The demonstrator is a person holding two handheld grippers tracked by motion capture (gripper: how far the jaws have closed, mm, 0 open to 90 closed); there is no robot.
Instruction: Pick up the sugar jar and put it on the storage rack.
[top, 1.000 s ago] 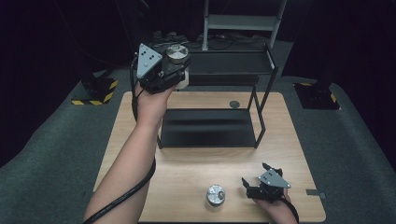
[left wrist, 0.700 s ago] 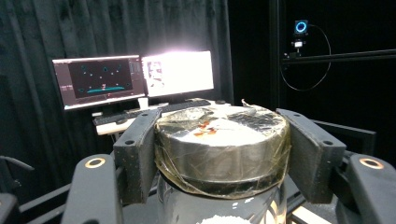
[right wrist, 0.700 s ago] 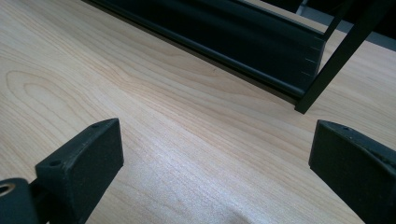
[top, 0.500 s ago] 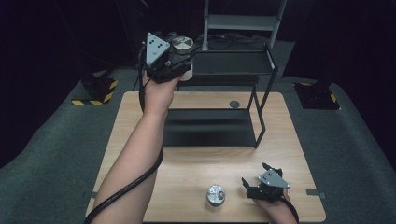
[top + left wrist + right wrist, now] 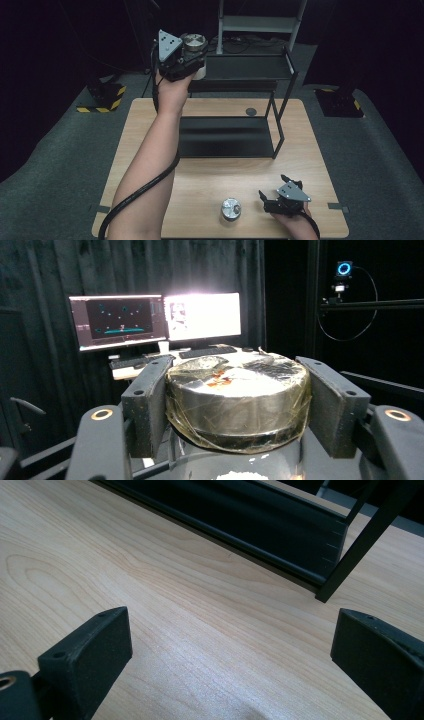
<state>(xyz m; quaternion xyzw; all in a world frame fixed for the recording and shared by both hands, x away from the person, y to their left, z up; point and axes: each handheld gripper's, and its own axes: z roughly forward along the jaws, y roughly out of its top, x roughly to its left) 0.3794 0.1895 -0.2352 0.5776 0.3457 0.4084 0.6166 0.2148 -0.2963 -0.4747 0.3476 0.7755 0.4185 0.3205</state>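
left tongs [image 5: 192, 52] pinched taped metal tin [image 5: 237, 400] by its sides, upper left | right tongs [image 5: 280, 197] spread, empty | tin judged rigid, film-slick; grip the side wall

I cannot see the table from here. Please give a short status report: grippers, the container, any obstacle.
Left gripper shut on metal container, raised beside rack's top shelf. Right gripper open, low over table. Second container on table. Nothing blocking.
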